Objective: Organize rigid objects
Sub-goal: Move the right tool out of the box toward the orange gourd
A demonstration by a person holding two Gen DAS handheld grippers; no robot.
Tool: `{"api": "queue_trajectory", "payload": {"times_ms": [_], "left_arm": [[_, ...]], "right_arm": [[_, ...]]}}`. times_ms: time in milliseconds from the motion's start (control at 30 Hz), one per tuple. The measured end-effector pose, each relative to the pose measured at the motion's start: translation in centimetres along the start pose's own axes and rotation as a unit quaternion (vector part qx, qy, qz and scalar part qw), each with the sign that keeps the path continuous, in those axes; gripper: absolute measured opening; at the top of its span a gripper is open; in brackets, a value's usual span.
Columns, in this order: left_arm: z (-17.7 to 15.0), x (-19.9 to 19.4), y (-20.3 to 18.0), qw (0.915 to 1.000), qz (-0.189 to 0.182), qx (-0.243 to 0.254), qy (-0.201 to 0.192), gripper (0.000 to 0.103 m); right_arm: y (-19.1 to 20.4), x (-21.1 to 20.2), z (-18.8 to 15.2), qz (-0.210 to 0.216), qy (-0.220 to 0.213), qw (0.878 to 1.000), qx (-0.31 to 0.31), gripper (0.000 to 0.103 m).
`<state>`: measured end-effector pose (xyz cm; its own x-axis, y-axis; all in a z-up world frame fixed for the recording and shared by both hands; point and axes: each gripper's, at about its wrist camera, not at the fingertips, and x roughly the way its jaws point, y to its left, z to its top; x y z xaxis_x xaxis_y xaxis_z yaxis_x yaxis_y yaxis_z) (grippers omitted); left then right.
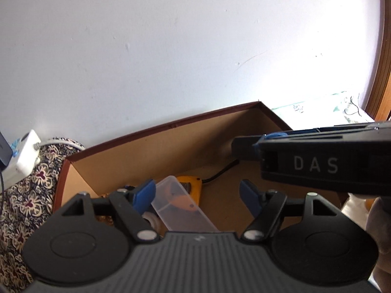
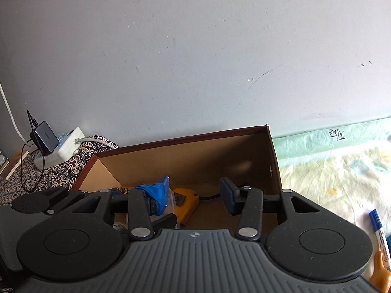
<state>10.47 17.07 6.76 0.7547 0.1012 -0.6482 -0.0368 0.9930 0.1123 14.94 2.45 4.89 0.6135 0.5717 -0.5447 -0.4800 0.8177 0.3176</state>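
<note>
Cardboard box [image 1: 171, 146], one, open-topped, brown inside with a dark red rim, standing against a pale wall [image 1: 171, 36]. Its far wall and right corner rise clear of the contents; the right half of its floor lies bare. Left of the box is patterned fabric [image 1: 22, 207]; right of it, in the right wrist view, a pale printed sheet [image 2: 330, 178] stretches open and flat to the edge of view.

Contents of the box, left half: one clear plastic case [image 1: 180, 207] lying tilted with orange pieces inside; one yellow tool [image 1: 193, 185] just behind it, a dark cord [image 1: 220, 173] running from it toward the far wall. Smaller items beneath the gripper are too hidden to count.

Left gripper [image 1: 198, 195]: one, fingers spread wide, nothing between the blue pads [image 1: 146, 193], poised above the box's near edge. Right gripper [image 2: 195, 195]: one, fingers likewise wide apart and holding nothing, above the same box; blue tape wraps its left pad [image 2: 156, 193]. In the left wrist view its black body crosses the right side over the box's right wall.

Outside the box, on the sheet at lower right: one blue-capped marker [image 2: 380, 232] and one orange object [image 2: 381, 273], partly cut off, touching or nearly so.

On the fabric at far left: one white power strip [image 2: 70, 144] and one dark charger [image 2: 45, 135], cables trailing.
</note>
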Motion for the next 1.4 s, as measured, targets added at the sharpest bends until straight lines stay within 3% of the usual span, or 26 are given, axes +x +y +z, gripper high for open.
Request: {"api": "queue_trajectory", "payload": {"times_ms": [267,733,1033,1400], "left_arm": [[-0.2,-3.4,-3.4,0.9995,-0.013,0.03,-0.002,0.075],[-1.0,-7.0,-12.0,0.9937,-0.103,0.044,0.004,0.075],[-1.9,-6.1,-15.8,0.9894,-0.137,0.039,0.028,0.075],[-4.0,-3.5,-18.3,0.984,-0.164,0.033,0.061,0.075]], "right_arm": [[-1.7,-4.2,-1.1,0.004,-0.024,1.0,0.006,0.031],[-7.7,-10.6,-3.1,-0.034,-0.052,0.998,0.029,0.03],[-11.6,-12.7,-4.6,-0.062,-0.054,0.995,0.058,0.03],[-15.0,-13.2,-7.1,-0.089,-0.024,0.993,0.075,0.029]]}}
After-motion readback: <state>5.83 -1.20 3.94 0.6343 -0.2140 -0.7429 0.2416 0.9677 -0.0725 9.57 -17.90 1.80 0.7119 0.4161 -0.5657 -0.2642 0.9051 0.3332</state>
